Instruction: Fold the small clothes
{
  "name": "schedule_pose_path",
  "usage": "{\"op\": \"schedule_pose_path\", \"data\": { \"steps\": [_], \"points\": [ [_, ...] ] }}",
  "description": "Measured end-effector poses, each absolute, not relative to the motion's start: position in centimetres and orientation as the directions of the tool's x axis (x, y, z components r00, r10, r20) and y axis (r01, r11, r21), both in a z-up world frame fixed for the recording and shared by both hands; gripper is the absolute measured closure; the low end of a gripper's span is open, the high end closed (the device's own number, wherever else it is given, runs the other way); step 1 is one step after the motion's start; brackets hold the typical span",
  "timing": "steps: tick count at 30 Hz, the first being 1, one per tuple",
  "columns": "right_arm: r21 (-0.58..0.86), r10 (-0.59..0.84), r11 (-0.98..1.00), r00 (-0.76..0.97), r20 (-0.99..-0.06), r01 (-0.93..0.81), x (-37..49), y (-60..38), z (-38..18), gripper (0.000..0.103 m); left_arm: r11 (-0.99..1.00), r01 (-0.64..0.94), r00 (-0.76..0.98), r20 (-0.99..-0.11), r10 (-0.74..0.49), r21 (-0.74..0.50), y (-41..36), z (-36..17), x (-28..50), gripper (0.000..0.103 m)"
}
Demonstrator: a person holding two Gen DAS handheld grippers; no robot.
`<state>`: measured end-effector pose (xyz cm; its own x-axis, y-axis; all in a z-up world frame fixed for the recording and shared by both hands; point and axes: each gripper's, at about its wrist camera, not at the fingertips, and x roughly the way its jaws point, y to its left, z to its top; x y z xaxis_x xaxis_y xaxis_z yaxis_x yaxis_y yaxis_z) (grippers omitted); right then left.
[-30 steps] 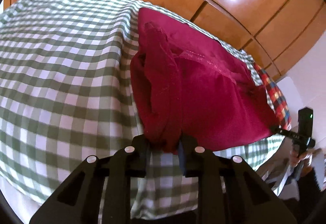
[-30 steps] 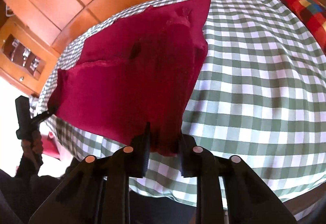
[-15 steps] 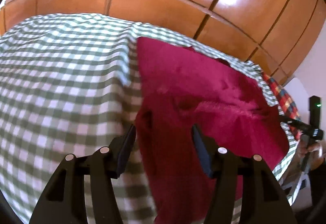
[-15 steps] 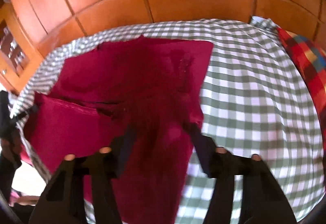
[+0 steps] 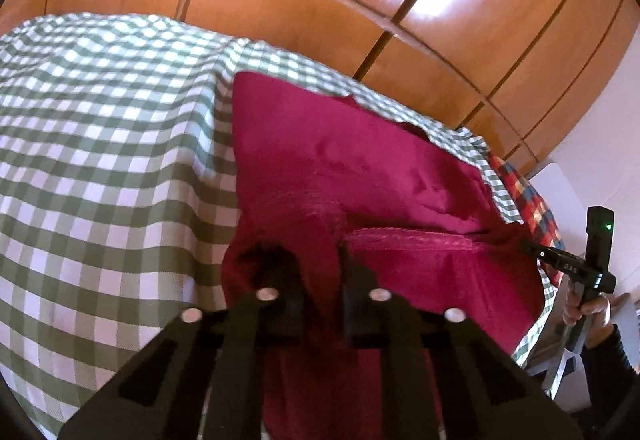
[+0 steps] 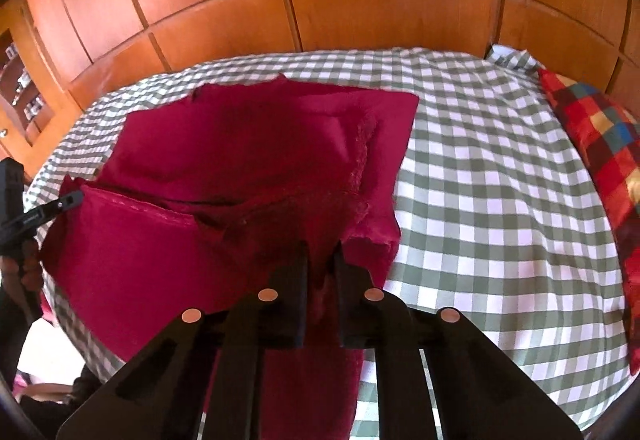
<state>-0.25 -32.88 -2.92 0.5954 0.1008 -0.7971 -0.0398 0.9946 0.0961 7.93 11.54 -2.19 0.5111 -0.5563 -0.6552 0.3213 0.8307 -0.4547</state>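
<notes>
A dark red garment (image 5: 360, 168) lies on the green-and-white checked bedspread (image 5: 100, 160); it also shows in the right wrist view (image 6: 248, 144). My left gripper (image 5: 320, 260) is shut on the garment's near edge at one side, the cloth bunched between its jaws. My right gripper (image 6: 320, 256) is shut on the near edge at the other side. The near part of the garment is lifted and folded toward the far part. Each gripper shows in the other's view: the right one (image 5: 560, 260), the left one (image 6: 52, 208).
The bedspread (image 6: 500, 200) covers the bed. Orange wooden wardrobe panels (image 6: 360, 0) stand behind it. A red multicoloured checked pillow (image 6: 600, 144) lies at the right side, also seen in the left wrist view (image 5: 532, 204).
Half a second ago both grippers were open over the garment. Both have since shut on its near edge. One second ago they held it shut too.
</notes>
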Motion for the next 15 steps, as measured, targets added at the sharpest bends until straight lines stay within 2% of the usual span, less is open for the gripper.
{"op": "schedule_pose_path", "data": {
  "steps": [6, 11, 15],
  "points": [
    [0.092, 0.113, 0.994, 0.654, -0.748, -0.067, -1.3, -32.4, 0.2, 0.094, 0.809, 0.323, 0.573, -0.579, -0.580, -0.491, 12.9, 1.0, 6.1, 0.094],
    [0.106, 0.122, 0.992, 0.708, -0.696, -0.067, -0.6, -33.0, 3.0, 0.094, 0.810, 0.352, 0.619, -0.533, -0.577, -0.469, 13.2, 4.1, 6.2, 0.094],
    [0.109, 0.100, 0.993, 0.726, -0.680, -0.036, 3.0, -33.5, 3.8, 0.094, 0.837, 0.347, 0.652, -0.532, -0.539, -0.423, 12.5, 5.7, 9.1, 0.094]
  ]
}}
